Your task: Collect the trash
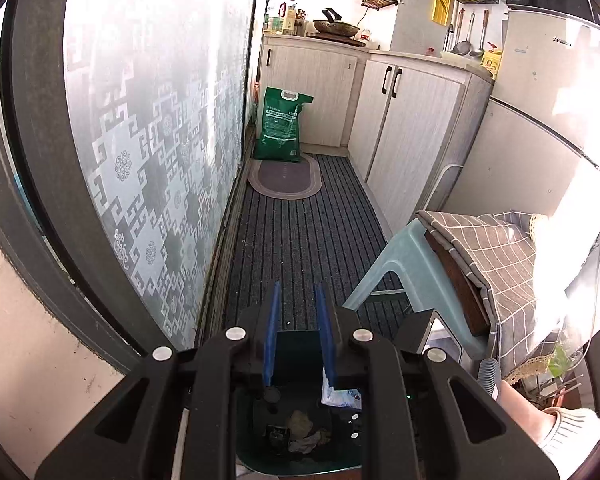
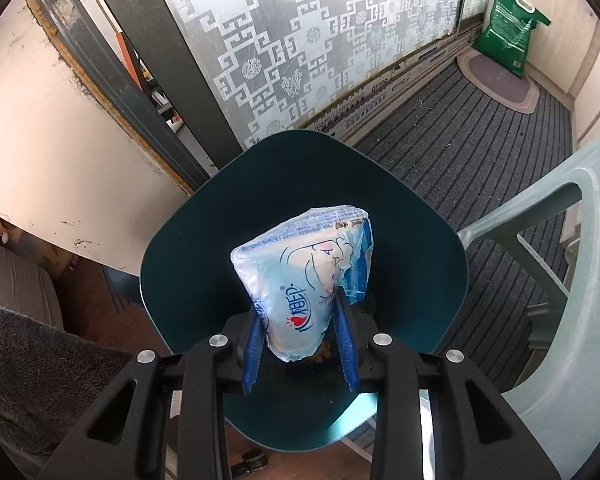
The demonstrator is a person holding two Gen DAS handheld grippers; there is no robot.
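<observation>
The right gripper [image 2: 300, 334] points down into the teal bin [image 2: 188, 264], its blue fingers [image 2: 253, 354] part open with a blue-and-white plastic packet [image 2: 304, 276] between them; whether the pads press on the packet cannot be told. The packet's bulk rises toward 12 o'clock from the fingertips, over the bin's mouth. The left gripper [image 1: 298, 300] has its fingers [image 1: 271, 336] drawn close, holding nothing, above the same bin [image 1: 300, 464], where crumpled scraps [image 1: 306, 430] lie at 6 o'clock.
</observation>
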